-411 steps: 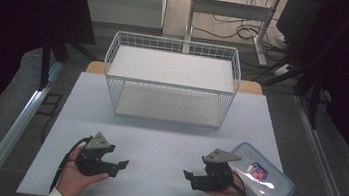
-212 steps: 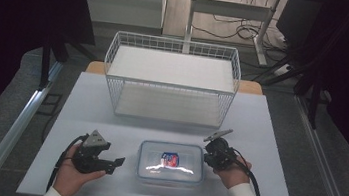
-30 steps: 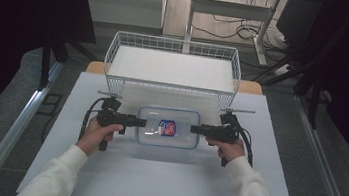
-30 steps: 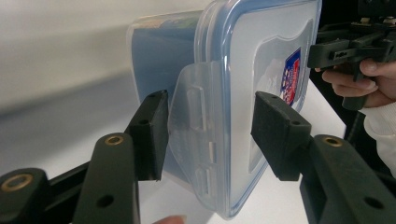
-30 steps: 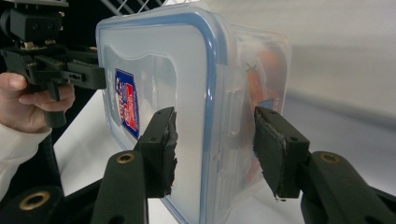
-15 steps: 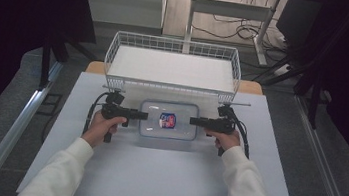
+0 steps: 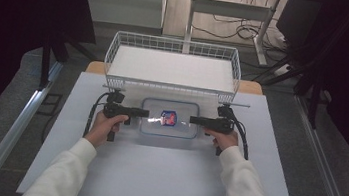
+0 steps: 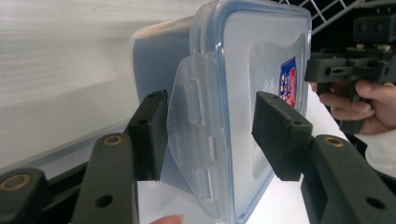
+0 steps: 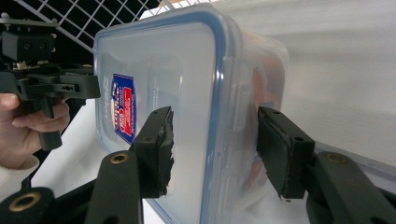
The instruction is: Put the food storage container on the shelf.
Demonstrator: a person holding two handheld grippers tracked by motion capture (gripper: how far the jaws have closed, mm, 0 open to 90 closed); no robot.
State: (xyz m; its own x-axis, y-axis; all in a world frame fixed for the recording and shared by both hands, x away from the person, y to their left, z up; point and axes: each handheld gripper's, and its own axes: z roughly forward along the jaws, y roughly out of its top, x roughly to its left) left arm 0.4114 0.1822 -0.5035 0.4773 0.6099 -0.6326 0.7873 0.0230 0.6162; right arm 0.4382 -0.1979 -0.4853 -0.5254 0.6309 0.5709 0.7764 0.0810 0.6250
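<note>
One white table [image 7: 162, 177] carries everything. One white wire basket [image 7: 173, 67] stands along its far edge, with nothing visible inside. Just in front of the basket, near the middle of the table's far half, is one clear plastic box [image 7: 169, 118] with a blue-rimmed lid and one red and blue label [image 7: 168, 118] on top. Two grippers meet it from opposite ends. The left gripper [image 8: 210, 135] has its jaws spread around the box's side latch flap, one pad under the flap and one over the lid. The right gripper [image 9: 212, 144] straddles the other end, jaws spread over lid and body; whether they press I cannot tell.
</note>
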